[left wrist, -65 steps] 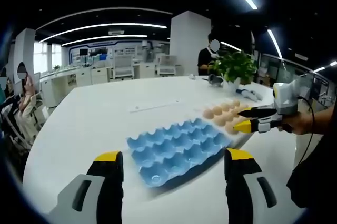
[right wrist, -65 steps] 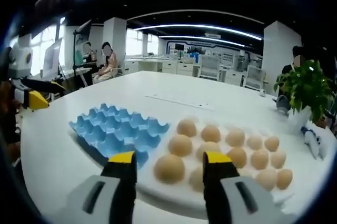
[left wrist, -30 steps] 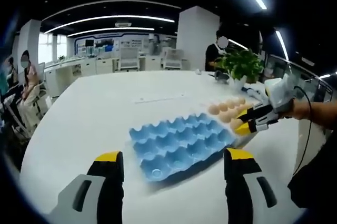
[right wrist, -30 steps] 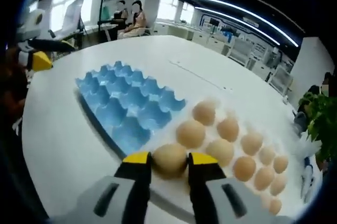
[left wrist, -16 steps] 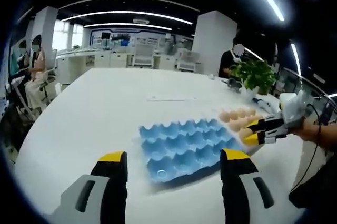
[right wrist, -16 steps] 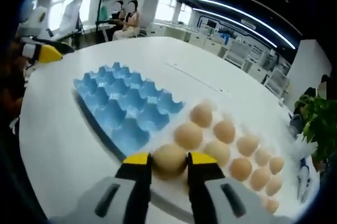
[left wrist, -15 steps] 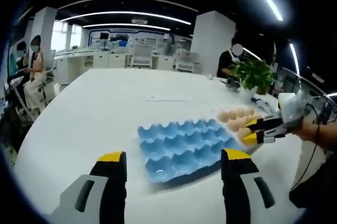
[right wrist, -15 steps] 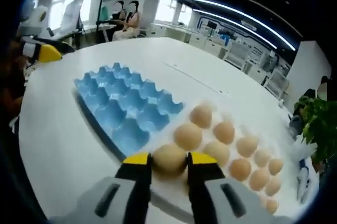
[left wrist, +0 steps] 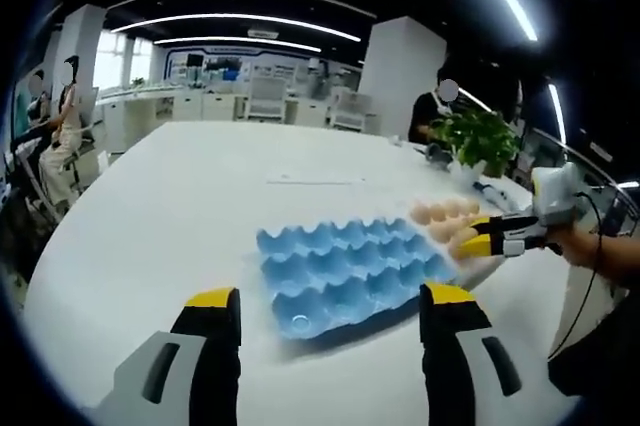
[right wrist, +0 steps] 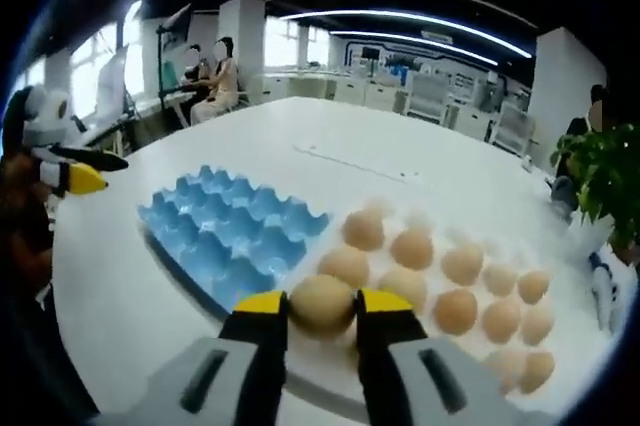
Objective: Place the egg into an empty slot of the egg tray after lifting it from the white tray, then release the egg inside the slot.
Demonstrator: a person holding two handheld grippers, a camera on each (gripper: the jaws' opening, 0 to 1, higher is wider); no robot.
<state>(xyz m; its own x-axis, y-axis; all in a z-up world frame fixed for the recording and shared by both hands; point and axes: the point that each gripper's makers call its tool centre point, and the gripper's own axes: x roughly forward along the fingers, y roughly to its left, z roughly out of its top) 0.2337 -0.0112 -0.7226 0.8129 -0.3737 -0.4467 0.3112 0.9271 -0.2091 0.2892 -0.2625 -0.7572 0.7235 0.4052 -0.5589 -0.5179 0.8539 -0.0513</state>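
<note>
A tan egg (right wrist: 321,304) sits between the yellow-tipped jaws of my right gripper (right wrist: 321,307), which is shut on it just above the white tray (right wrist: 400,371). Several more eggs (right wrist: 462,263) lie on that tray. The blue egg tray (right wrist: 225,231) lies to its left, all its slots empty. In the left gripper view the blue egg tray (left wrist: 345,270) is ahead of my open left gripper (left wrist: 325,306), which holds nothing. The right gripper (left wrist: 478,237) comes in from the right with the egg (left wrist: 465,237), over the eggs (left wrist: 440,211) on the white tray.
A potted plant (left wrist: 475,139) and small items stand at the far end of the white table (left wrist: 180,196). A person's hand (left wrist: 585,246) holds the right gripper. People sit at desks far left (right wrist: 215,81). The left gripper (right wrist: 60,171) shows at the left edge.
My right gripper, still shut on the egg, has lifted and levelled out over the white tray. The left view has shifted slightly; the blue egg tray has stayed put.
</note>
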